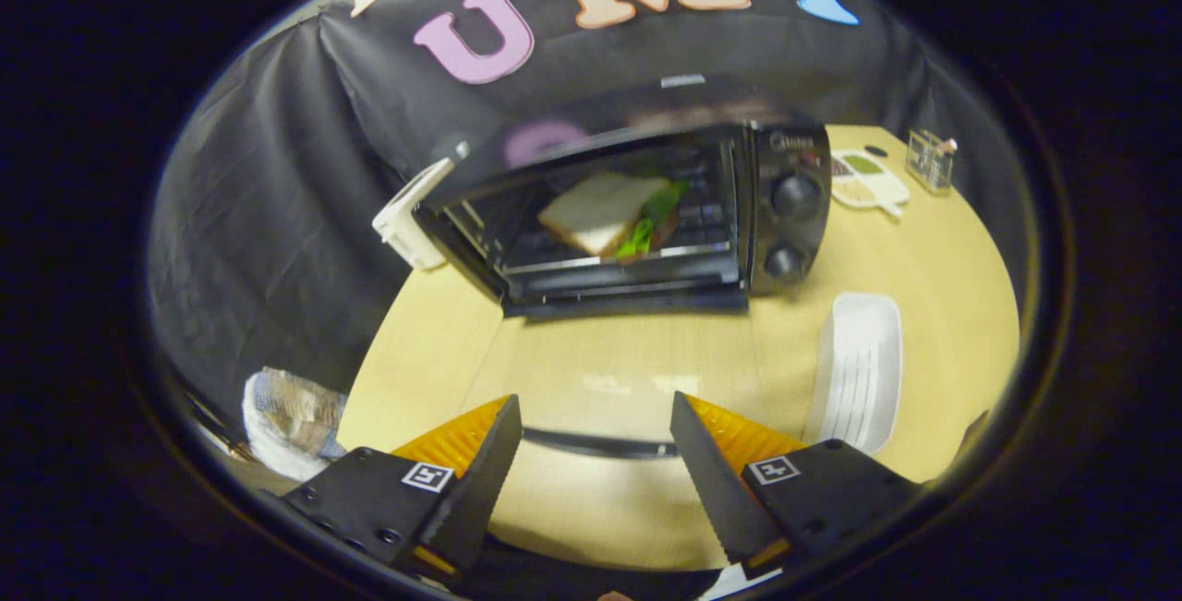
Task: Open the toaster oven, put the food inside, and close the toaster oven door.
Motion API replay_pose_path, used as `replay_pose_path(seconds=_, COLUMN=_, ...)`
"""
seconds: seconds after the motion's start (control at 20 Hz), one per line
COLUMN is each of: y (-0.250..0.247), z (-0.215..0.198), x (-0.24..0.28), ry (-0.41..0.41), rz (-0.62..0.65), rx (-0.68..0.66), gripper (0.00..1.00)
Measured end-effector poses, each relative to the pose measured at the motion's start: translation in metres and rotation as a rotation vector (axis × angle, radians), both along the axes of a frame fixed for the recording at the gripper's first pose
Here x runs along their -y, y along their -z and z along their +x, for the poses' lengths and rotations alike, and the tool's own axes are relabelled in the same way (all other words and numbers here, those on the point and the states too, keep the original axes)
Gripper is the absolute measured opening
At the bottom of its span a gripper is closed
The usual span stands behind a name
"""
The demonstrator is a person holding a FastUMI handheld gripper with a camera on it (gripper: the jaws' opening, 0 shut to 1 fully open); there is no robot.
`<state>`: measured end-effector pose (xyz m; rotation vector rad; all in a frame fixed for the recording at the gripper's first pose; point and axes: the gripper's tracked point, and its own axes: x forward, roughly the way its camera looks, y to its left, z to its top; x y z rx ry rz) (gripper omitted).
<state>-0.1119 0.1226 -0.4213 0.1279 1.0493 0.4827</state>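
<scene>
A black toaster oven (785, 204) stands at the back of the wooden table (942, 287), its cavity showing. Inside, on the rack, lies the food: a sandwich (605, 211) of white bread with green leaves sticking out. The glass door (609, 361) is folded down flat toward me, and the table shows through it. The door's dark handle bar (600, 443) runs across the gap between my fingers, just behind the tips. My gripper (596, 398) is open and its fingers press on nothing.
A long white ribbed tray (859, 370) lies right of the door, beside my right finger. Behind the oven on the right are a small dish (866, 178) and a clear holder (930, 158). A white object (406, 218) leans at the oven's left. A crumpled bag (291, 416) sits below the table's left edge.
</scene>
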Motion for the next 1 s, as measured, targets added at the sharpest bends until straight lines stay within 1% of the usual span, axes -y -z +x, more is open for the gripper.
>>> replay_pose_path(seconds=0.1, y=0.014, z=-0.019, x=-0.001, ry=-0.032, rz=0.009, rx=-0.070, gripper=1.00)
replay_pose_path(seconds=0.25, y=0.043, z=-0.040, x=0.009, ry=-0.067, rz=-0.044, rx=-0.152, gripper=1.00)
replay_pose_path(seconds=0.35, y=0.063, z=-0.040, x=0.020, ry=-0.066, rz=-0.092, rx=-0.170, gripper=1.00)
replay_pose_path(seconds=0.45, y=0.073, z=-0.032, x=0.030, ry=-0.055, rz=-0.136, rx=-0.150, gripper=1.00)
replay_pose_path(seconds=0.65, y=0.072, z=-0.013, x=0.029, ry=-0.025, rz=-0.118, rx=-0.121, gripper=1.00)
replay_pose_path(seconds=0.85, y=0.063, z=-0.011, x=0.029, ry=-0.031, rz=-0.129, rx=-0.115, gripper=1.00)
replay_pose_path(seconds=0.95, y=0.054, z=-0.007, x=0.027, ry=-0.005, rz=-0.117, rx=-0.103, gripper=1.00)
replay_pose_path(seconds=1.0, y=0.048, z=-0.004, x=0.025, ry=0.022, rz=-0.103, rx=-0.099, gripper=1.00)
